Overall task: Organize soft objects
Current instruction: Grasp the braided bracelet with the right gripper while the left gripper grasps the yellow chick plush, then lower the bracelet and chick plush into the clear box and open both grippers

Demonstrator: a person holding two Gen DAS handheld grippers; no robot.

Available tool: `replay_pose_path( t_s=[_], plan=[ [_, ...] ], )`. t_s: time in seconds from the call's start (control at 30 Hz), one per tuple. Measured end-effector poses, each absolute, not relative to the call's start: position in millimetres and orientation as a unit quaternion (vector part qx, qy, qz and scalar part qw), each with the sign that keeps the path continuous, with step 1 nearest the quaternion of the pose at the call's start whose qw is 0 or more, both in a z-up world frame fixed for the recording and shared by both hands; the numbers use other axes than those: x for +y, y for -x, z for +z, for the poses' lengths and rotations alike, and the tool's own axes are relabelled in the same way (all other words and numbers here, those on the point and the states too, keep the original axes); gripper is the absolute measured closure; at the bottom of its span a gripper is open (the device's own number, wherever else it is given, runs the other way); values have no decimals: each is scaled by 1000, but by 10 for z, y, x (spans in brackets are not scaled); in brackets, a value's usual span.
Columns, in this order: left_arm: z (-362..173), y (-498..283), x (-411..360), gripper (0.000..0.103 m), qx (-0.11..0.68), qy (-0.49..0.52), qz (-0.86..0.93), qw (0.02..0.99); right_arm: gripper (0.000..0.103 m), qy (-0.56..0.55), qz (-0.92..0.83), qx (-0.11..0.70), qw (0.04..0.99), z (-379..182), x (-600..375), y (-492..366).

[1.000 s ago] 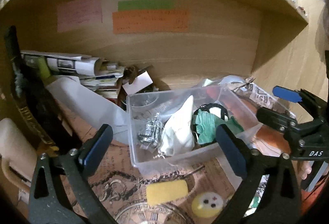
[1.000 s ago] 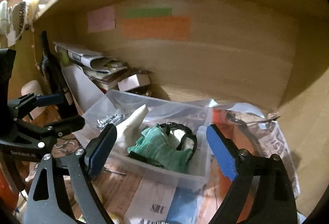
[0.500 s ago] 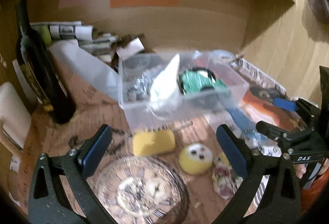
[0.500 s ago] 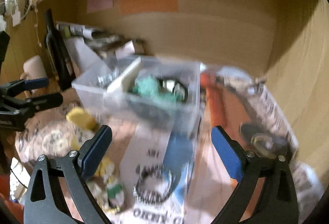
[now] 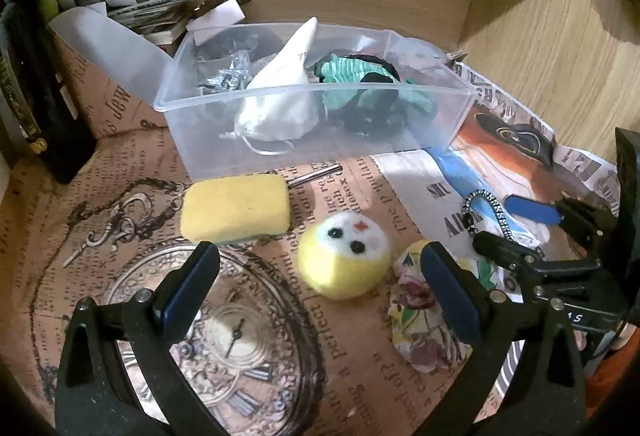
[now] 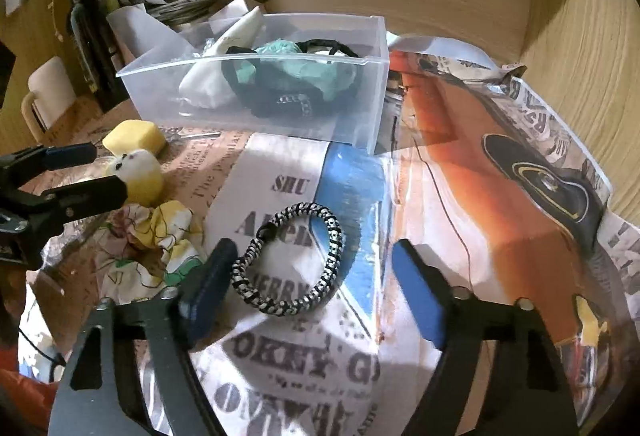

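A clear plastic bin (image 5: 280,148) (image 6: 352,120) holds a white pouch (image 5: 280,104), green cloth (image 5: 348,76) and a black band. In front of it lie a yellow sponge (image 5: 234,208) (image 6: 134,134), a yellow plush ball with a face (image 5: 344,260) (image 6: 140,172) and a crumpled floral cloth (image 5: 416,320) (image 6: 160,240). My left gripper (image 5: 316,296) is open just above the plush ball. My right gripper (image 6: 312,296) is open around a black-and-white braided bracelet (image 6: 296,260) (image 5: 488,208), which lies on newspaper.
A dark bottle (image 5: 28,76) (image 6: 86,36) stands at the left with a cream mug (image 6: 48,92). Rolled newspapers (image 5: 120,0) and a white sheet lie behind the bin. Wooden walls close the back and right. A metal chain with a key (image 5: 116,224) lies left of the sponge.
Both grippers have pulled back from the bin and dropped lower. The left now hangs over the plush ball, the right over the bracelet. Both stay open.
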State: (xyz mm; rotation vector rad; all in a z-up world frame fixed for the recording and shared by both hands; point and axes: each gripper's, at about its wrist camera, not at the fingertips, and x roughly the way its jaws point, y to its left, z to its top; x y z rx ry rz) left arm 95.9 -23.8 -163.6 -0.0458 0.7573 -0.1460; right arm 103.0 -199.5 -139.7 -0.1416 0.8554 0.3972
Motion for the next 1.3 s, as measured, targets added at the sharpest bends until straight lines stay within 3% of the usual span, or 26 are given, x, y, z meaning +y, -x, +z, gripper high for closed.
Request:
replay_pose_path(
  t_s=[0.07, 0.2, 0.37, 0.43, 1.3],
  plan=[
    [-1645, -967, -253, 2, 367, 26, -74, 927, 49, 67, 192, 413, 888, -1401, -2001, -1026],
    [-1675, -1018, -314, 26, 375, 18, -87, 923, 71, 69, 186, 408, 891, -1402, -2031, -1029],
    [-1688, -1031, -343, 46, 379, 12, -99, 920, 90, 53, 186, 406, 893, -1391, -2093, -1061],
    [-1673, -1025, -352, 56, 377, 7, -102, 921, 90, 49, 185, 403, 895, -1374, -2105, -1070],
    [-717, -1326, 55, 56, 257, 6, -51, 965, 91, 36, 222, 260, 939, -457, -1848, -1517]
  ],
)
